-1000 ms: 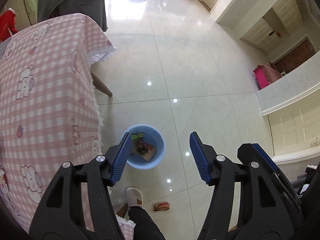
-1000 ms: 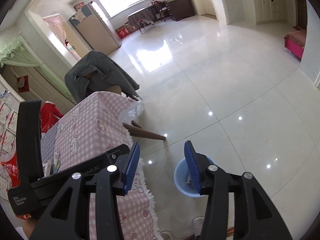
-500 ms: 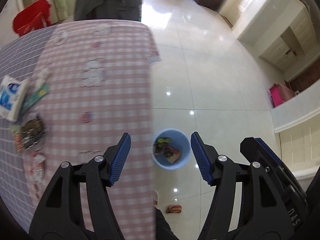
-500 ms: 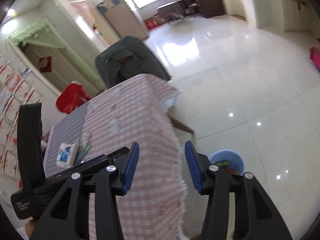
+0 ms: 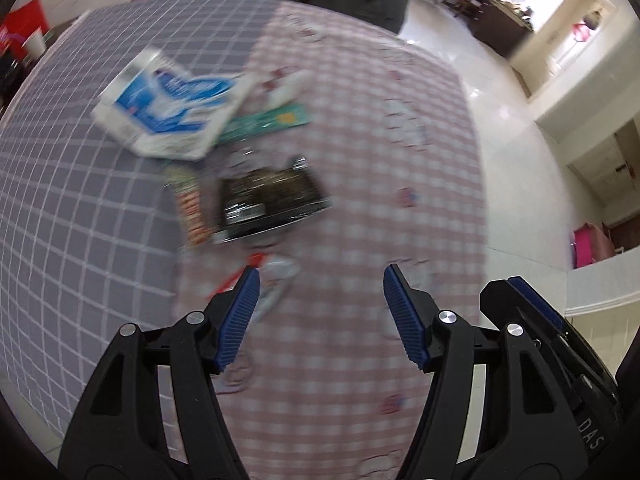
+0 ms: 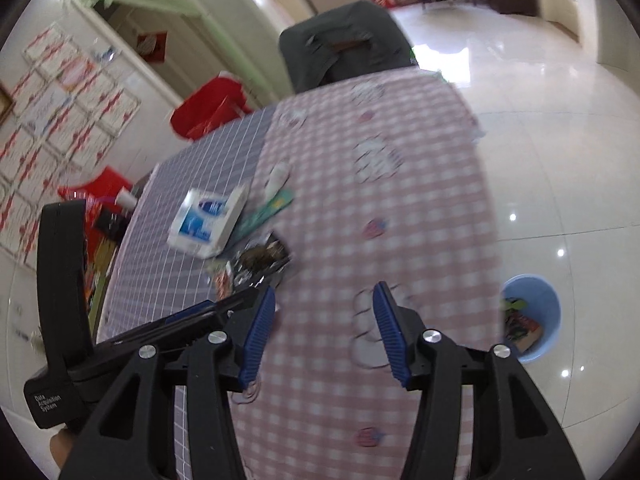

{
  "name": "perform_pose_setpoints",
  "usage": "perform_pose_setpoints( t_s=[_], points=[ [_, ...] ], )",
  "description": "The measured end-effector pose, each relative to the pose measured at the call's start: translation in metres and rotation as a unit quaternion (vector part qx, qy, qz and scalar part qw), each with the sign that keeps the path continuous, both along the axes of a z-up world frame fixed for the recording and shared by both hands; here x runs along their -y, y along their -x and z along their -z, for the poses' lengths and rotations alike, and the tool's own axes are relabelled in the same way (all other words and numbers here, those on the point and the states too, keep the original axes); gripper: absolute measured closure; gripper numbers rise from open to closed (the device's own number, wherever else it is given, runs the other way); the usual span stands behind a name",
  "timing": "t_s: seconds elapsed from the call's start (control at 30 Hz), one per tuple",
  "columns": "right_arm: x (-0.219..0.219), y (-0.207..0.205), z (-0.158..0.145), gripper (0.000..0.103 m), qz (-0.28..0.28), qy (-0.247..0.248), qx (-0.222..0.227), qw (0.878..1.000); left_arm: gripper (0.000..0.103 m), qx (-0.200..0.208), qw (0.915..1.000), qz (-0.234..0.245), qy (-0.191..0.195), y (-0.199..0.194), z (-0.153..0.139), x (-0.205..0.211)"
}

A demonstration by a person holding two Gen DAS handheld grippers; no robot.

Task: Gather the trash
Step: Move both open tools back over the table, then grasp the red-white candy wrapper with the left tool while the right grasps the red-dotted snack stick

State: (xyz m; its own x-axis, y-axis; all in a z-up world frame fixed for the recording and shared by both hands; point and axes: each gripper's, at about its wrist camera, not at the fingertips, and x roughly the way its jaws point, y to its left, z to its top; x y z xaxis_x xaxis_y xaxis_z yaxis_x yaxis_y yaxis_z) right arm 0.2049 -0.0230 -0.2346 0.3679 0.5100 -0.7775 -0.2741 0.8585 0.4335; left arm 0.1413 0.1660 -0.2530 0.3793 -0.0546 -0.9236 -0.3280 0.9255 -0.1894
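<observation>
Trash lies in a loose pile on the table: a blue-and-white packet (image 5: 172, 108) (image 6: 208, 224), a green strip wrapper (image 5: 268, 122), a black foil wrapper (image 5: 272, 200) (image 6: 264, 260), an orange snack wrapper (image 5: 192, 212) and a clear wrapper with red print (image 5: 276, 276). My left gripper (image 5: 320, 270) hangs open above the pink cloth, its left fingertip just over the clear wrapper, with nothing between the jaws. The right gripper (image 6: 324, 288) is open and empty too, over the pink cloth to the right of the pile. A blue bin (image 6: 532, 316) holding wrappers stands on the floor beside the table.
The table wears a pink checked cloth (image 5: 380, 200) and a grey grid cloth (image 5: 80, 180). A chair draped with a grey jacket (image 6: 344, 44) stands at the far end. Red bags (image 6: 208, 108) sit by the wall. Glossy tile floor (image 6: 540, 120) stretches to the right.
Both views have swung left from the floor and bin onto the tabletop. The trash pile now fills the left wrist view and the bin has left it. Both grippers stay open.
</observation>
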Motion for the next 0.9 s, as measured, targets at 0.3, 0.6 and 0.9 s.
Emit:
perform_pose_setpoints(
  t_s=[0.3, 0.6, 0.9],
  points=[
    [-0.046, 0.011, 0.031, 0.052, -0.017, 0.030, -0.012, 0.999, 0.036, -0.034, 0.9991, 0.015, 0.020, 0.018, 0.045, -0.034],
    [-0.048, 0.003, 0.044, 0.052, -0.002, 0.049, -0.013, 0.999, 0.036, -0.032, 0.9972, 0.061, -0.029, 0.001, 0.071, -0.019],
    [-0.055, -0.009, 0.046, 0.052, -0.011, 0.040, 0.001, 0.999, 0.072, -0.008, 0.9982, 0.051, -0.029, 0.002, 0.065, -0.026]
  ],
)
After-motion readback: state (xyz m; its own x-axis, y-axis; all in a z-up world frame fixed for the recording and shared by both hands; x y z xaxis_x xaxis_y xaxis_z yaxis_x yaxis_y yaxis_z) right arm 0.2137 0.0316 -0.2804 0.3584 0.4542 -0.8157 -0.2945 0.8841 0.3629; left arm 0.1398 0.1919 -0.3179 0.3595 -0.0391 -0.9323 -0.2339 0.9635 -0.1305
